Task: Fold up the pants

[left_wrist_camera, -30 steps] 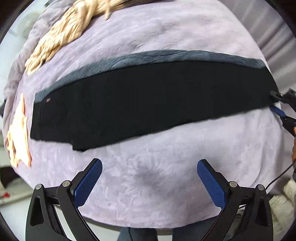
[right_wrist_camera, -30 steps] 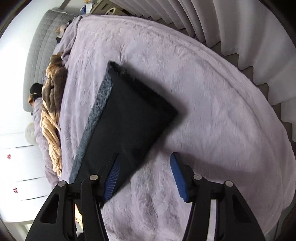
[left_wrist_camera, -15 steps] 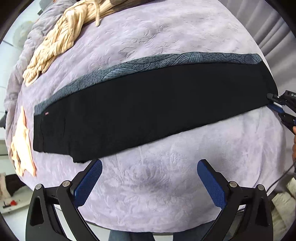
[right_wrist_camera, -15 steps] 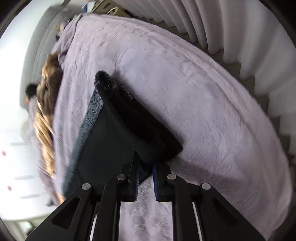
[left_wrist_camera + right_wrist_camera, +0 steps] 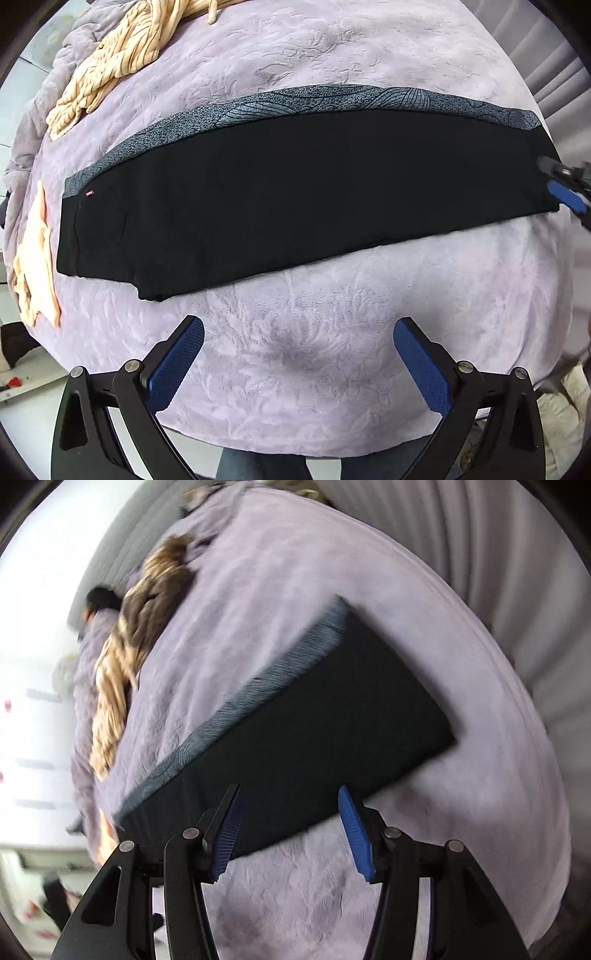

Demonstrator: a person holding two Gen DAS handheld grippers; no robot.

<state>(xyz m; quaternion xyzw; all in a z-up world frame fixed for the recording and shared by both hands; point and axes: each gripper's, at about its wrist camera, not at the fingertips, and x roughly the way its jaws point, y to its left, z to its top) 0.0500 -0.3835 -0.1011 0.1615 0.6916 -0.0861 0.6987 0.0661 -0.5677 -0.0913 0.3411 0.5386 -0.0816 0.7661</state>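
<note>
Black pants (image 5: 295, 199) with a grey patterned side stripe lie flat, folded lengthwise, across the lilac bedspread (image 5: 332, 369). The waist is at the left and the leg hems at the right. My left gripper (image 5: 299, 354) hangs open above bare bedspread, nearer than the pants' near edge, and holds nothing. My right gripper (image 5: 557, 181) is at the hem end, blurred. In the right wrist view the right gripper (image 5: 290, 830) hovers over the pants (image 5: 314, 738), its jaws opening. The cloth lies below them and the pads do not press on it.
A beige striped garment (image 5: 122, 62) is bunched at the far left of the bed. A peach cloth (image 5: 33, 258) hangs at the left edge. Pleated curtains (image 5: 498, 554) stand past the hem end. A person's legs (image 5: 258, 465) are at the near bed edge.
Half a second ago the right gripper was shut on the hem corner. It has since let go, rolled and lifted away, and the hem lies flat. The left gripper has barely moved.
</note>
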